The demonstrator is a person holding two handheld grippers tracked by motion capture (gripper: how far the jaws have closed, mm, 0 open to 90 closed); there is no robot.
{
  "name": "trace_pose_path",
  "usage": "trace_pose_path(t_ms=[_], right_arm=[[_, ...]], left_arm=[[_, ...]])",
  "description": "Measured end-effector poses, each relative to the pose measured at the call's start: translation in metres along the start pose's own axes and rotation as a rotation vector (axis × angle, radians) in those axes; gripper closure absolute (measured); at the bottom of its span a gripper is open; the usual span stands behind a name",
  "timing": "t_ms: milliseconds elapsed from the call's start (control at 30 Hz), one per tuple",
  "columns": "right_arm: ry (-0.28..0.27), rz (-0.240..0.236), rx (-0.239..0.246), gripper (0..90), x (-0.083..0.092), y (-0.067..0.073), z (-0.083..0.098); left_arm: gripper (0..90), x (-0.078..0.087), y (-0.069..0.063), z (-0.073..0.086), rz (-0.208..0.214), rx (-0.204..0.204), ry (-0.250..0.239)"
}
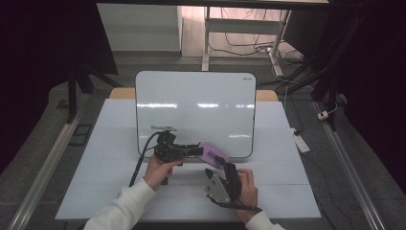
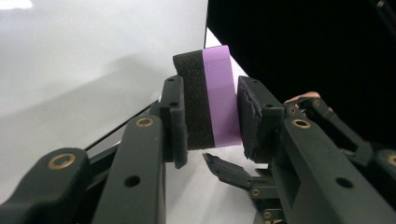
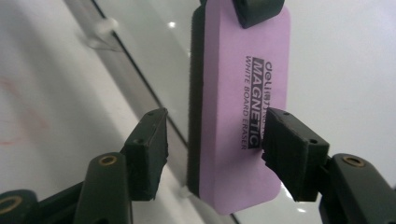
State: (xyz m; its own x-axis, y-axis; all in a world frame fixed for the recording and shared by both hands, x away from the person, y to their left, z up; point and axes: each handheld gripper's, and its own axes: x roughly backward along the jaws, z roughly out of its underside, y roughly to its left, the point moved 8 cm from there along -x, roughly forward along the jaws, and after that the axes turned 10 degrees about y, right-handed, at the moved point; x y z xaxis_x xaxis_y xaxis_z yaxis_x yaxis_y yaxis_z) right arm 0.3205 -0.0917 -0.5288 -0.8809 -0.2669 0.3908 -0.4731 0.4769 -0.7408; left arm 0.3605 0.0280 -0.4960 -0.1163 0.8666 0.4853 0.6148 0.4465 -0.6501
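Left hand-held gripper [image 2: 208, 121] clamped the purple eraser [image 1: 211, 154] edgewise, felt side clear for wiping, above the near edge of the whiteboard [image 1: 194, 103] on the desk [image 1: 287, 191]. Right hand-held gripper [image 3: 215, 156] straddled it, jaws apart, likely ready to take it.

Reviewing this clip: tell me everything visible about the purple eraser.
The eraser is a flat oblong block with rounded corners: a purple foam-like body backed by a black felt-like layer. Black print on the purple face reads "deli MAGNETIC WHITE BOARD ERASER". The left gripper clamps it across its thickness, one jaw on the felt, one on the purple. It is held over the whiteboard's lower edge. The right gripper straddles its free end, jaws open, not touching.
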Motion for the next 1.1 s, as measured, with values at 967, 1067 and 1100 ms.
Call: trace_pose_path(t_ms=[967,1067,1100], right_arm=[[0.031,0.068,-0.095,66.2,0.004,-0.049,0.016],[0.046,0.008,-0.221,66.3,0.002,-0.057,0.023],[0.051,-0.008,-0.263,66.3,0.002,-0.06,0.026]], left_arm=[[28.5,0.009,-0.005,0.0,-0.008,-0.045,-0.076],[28.5,0.012,-0.004,0.005,-0.078,-0.104,-0.063],[28.5,0.014,-0.004,0.006,-0.094,-0.117,-0.062]])
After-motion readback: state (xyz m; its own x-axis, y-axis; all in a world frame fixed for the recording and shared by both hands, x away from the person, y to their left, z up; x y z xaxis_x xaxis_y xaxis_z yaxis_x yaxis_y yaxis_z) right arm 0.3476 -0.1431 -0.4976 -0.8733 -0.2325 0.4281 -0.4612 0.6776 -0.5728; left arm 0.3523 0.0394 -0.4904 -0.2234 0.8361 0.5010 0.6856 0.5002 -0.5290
